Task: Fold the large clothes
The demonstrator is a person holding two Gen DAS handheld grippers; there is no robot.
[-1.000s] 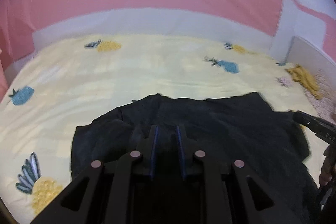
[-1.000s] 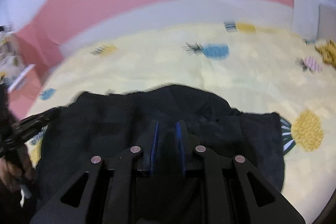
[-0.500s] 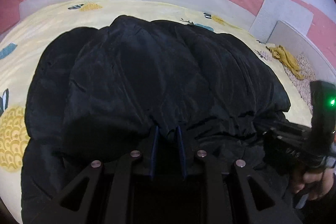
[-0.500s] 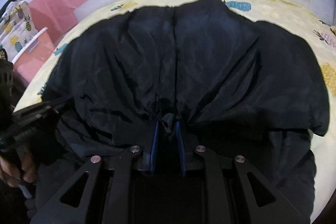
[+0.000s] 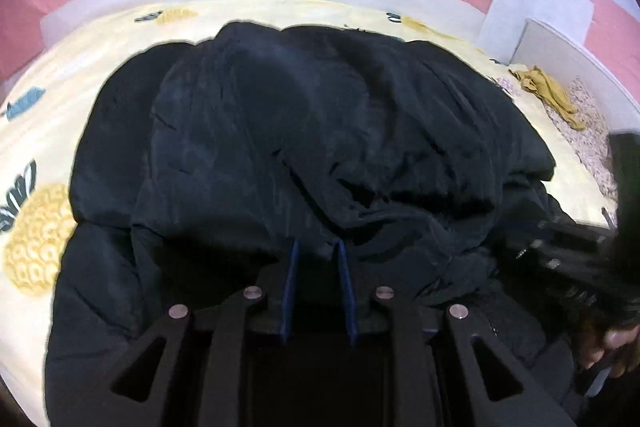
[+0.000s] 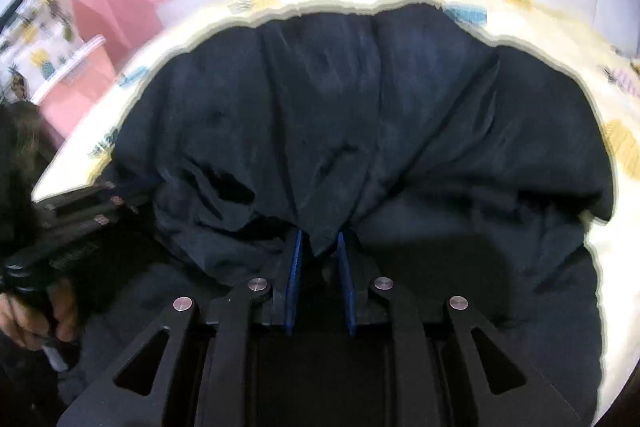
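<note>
A large black padded jacket lies bunched on a bed with a yellow pineapple sheet. My left gripper is shut on a fold of its fabric, which is pinched between the blue pads. The right wrist view shows the same jacket, and my right gripper is shut on another pinch of the cloth. The held layer drapes forward over the rest of the jacket. Each gripper shows in the other's view, the right one at the right edge and the left one at the left edge, each with a hand behind it.
A mustard-yellow cloth lies at the bed's far right corner beside a white board. Pink and white walls stand behind the bed. A pineapple-print item stands off the bed at the left. Bare sheet shows around the jacket.
Both grippers have sunk toward the bed and tipped downward with the fabric still pinched. The jacket, once low in both views, now fills most of them.
</note>
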